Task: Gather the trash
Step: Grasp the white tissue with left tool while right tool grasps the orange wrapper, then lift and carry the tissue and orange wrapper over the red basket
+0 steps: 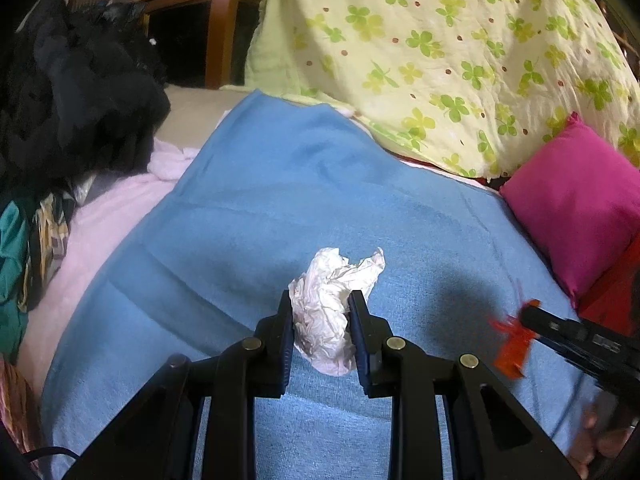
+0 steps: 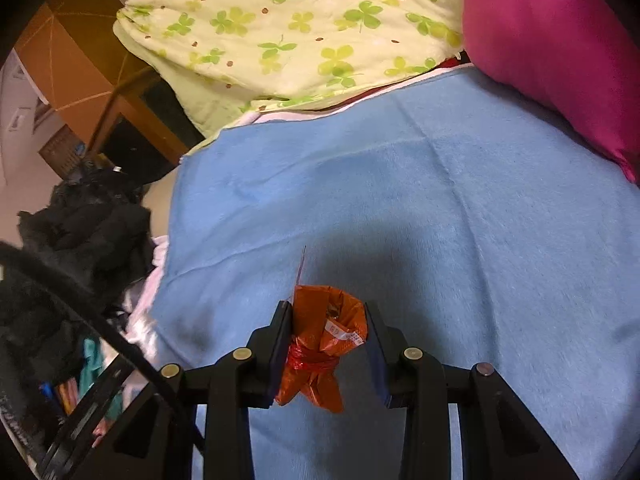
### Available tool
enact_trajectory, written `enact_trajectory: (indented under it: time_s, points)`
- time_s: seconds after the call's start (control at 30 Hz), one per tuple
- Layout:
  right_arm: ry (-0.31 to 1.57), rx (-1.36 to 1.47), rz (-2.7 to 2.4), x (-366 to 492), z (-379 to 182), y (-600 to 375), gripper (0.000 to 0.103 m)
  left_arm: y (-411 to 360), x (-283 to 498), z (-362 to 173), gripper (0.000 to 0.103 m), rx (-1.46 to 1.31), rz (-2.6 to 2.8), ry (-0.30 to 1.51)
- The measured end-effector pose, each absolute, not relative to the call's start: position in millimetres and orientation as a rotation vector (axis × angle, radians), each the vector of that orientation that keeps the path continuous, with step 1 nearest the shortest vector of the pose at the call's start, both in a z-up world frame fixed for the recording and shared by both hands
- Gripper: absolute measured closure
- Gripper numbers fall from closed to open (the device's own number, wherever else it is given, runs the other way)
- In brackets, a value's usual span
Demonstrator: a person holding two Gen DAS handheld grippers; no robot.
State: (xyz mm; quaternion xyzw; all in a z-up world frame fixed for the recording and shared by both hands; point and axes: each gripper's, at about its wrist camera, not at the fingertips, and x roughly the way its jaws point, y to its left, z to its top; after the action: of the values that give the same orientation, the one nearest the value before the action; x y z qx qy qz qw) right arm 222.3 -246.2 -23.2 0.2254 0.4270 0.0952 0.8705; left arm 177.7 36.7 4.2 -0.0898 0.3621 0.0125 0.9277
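A crumpled white paper wad (image 1: 332,304) is clamped between the two black fingers of my left gripper (image 1: 322,300), which is shut on it just above the blue blanket (image 1: 280,200). An orange plastic wrapper (image 2: 320,344), tied round with a red band, sits between the pads of my right gripper (image 2: 328,306); the gripper is shut on it and holds it clear of the blanket (image 2: 440,220). In the left wrist view the right gripper (image 1: 524,316) comes in from the right edge with the orange wrapper (image 1: 510,344) blurred at its tip.
A yellow-green clover-print quilt (image 1: 440,40) is heaped at the back of the bed. A magenta pillow (image 1: 576,208) lies at the right. Dark clothes (image 1: 72,92) are piled at the left over a pale pink sheet (image 1: 104,220). A wooden cabinet (image 1: 192,20) stands behind.
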Motion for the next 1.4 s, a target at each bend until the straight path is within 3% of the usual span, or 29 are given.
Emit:
enact_trajectory:
  time_s: [0.33,0.73,1.4]
  points:
    - [0.806,0.414,0.208,129,2,-262,0.065,-8,163,6,0.076,-0.066,-0.090,0.715]
    - [0.600,0.226,0.077,8,20,-281,0.065,-62,76,7,0.076,0.003,-0.207,0.719]
    - [0.529,0.164,0.139,-32,42,-290,0.065,-103,3,23,0.076,0.125,-0.182,0.689]
